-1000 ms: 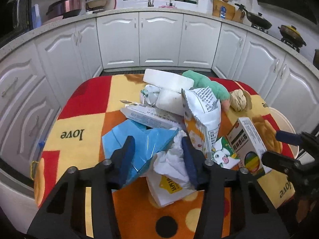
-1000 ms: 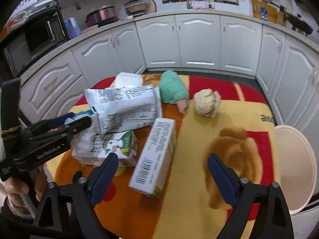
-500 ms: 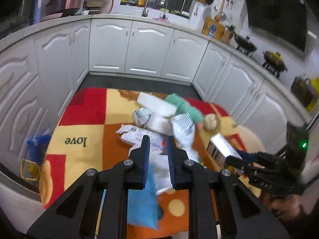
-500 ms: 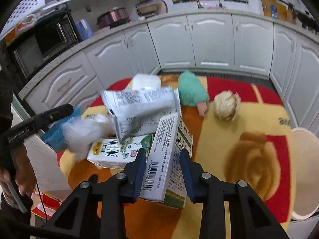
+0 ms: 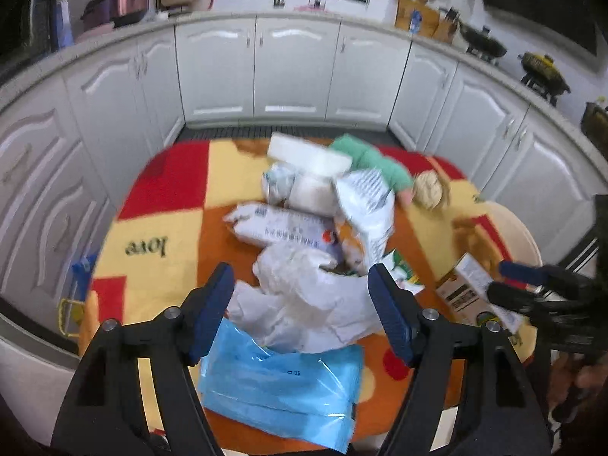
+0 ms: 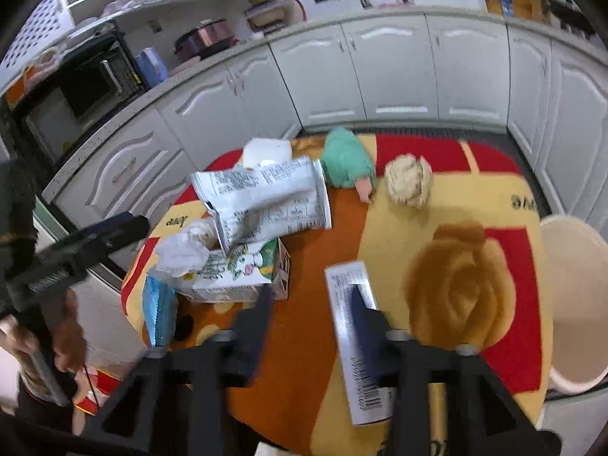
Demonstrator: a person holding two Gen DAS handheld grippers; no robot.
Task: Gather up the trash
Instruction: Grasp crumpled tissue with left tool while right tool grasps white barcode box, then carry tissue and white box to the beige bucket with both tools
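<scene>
A pile of trash lies on the colourful table cloth (image 5: 159, 205): a crumpled white paper wad (image 5: 304, 296), a blue plastic pack (image 5: 281, 383), a long white wrapper (image 5: 281, 228), a printed snack bag (image 5: 364, 205) and a milk carton (image 6: 235, 273). My left gripper (image 5: 302, 311) is open above the paper wad and the blue pack. My right gripper (image 6: 311, 304) is open; a white box with a barcode (image 6: 353, 334) lies on the cloth under its right finger. The box also shows in the left wrist view (image 5: 467, 292).
A cream bin (image 6: 573, 304) stands at the table's right edge. A green toy (image 6: 345, 163) and a beige paper ball (image 6: 408, 180) lie at the table's far side, with white foam blocks (image 5: 307, 155). White cabinets curve around the table.
My left gripper opened and the white paper and blue pack now lie on the table. My right gripper opened off the white box, which now lies flat on the cloth.
</scene>
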